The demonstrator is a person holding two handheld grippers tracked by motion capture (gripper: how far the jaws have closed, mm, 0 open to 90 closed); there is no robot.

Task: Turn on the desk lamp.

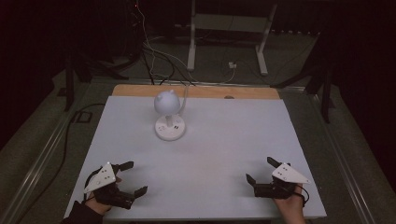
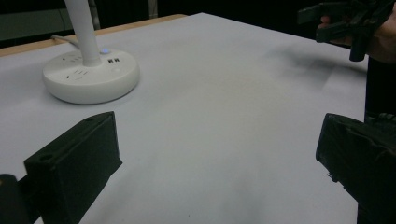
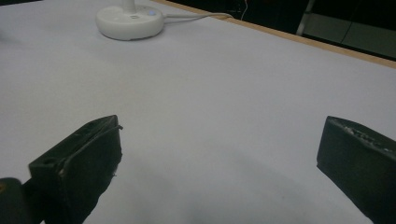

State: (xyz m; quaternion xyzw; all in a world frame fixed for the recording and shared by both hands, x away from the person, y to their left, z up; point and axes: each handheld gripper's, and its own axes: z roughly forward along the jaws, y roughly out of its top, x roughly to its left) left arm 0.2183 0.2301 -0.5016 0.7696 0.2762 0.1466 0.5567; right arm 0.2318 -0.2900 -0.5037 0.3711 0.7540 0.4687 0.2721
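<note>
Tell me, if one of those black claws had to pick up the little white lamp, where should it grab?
Probably the slim upright stem, just above the round base. The base looks too wide and flat for the jaws, and the domed head is smooth and round. The left gripper, jaws wide open, could come in level from the near side, away from the cord behind.
</note>
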